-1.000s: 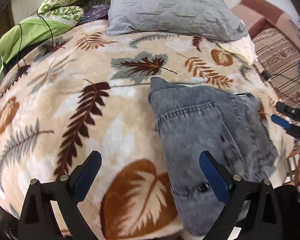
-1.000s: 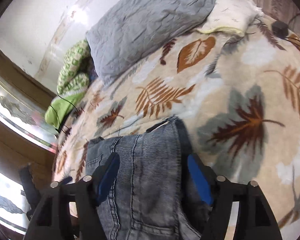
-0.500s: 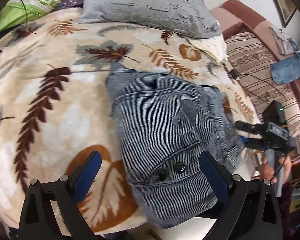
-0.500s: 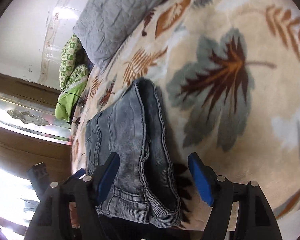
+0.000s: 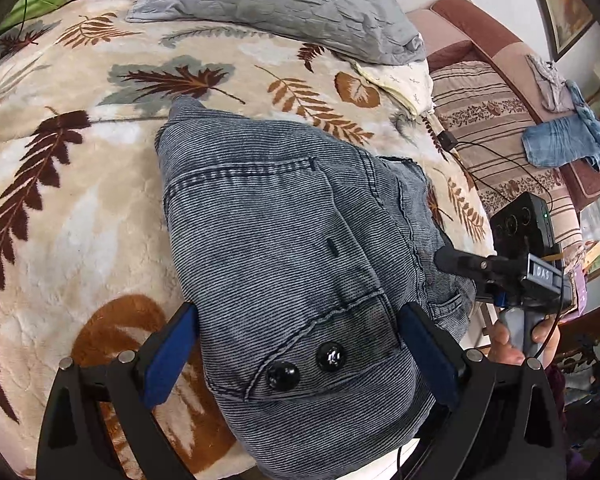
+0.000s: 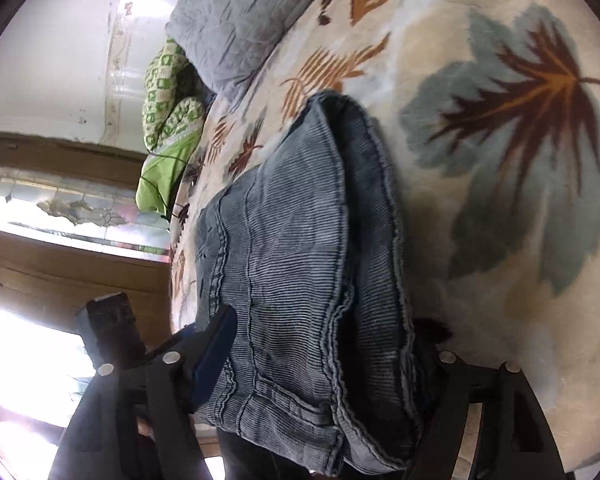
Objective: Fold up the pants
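both grippers have dropped closer to the folded grey-blue corduroy pants point(image 5: 284, 248) on the leaf-print bed blanket point(image 5: 60, 208), left gripper point(image 5: 296, 344) spread astride the buttoned waistband, right gripper point(image 6: 320, 360) opening around the seam edge, likely to pinch for another fold.

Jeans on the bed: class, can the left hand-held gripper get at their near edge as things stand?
Probably yes: the left hand-held gripper stands open astride the jeans, with nothing lying between its fingers and the denim.
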Demonstrator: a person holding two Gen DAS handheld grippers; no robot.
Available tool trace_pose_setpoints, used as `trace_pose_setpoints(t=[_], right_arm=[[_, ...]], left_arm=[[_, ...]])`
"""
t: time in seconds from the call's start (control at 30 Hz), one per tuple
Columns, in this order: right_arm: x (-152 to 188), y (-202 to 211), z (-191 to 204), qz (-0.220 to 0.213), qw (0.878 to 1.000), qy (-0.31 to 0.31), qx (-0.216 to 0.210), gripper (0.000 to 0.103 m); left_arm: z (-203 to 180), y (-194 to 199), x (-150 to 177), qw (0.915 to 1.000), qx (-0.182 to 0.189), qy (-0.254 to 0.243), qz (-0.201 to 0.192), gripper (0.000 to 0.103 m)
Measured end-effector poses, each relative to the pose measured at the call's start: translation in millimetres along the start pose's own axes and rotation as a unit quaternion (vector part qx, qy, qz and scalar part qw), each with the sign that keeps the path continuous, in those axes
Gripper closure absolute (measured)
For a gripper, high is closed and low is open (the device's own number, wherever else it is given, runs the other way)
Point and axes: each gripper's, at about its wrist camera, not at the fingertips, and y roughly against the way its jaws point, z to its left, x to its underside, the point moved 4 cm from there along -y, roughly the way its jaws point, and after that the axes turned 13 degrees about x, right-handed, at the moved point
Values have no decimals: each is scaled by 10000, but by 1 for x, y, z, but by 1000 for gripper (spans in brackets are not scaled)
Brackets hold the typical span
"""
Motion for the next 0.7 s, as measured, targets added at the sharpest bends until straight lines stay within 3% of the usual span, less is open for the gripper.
trace_pose_setpoints(t=[0.2, 0.47, 0.7], right_arm=[[-1, -2, 1, 1, 10000, -25, 34, 26], [-2, -2, 3, -54, 9999, -45, 121, 26], [-3, -3, 8, -135, 9997, 4, 189, 28]], left_arm=[[6, -1, -1, 10000, -28, 5, 27, 4], [3, -15, -2, 9986, -412, -199, 260, 0], [6, -13, 6, 9992, -303, 54, 240, 3]])
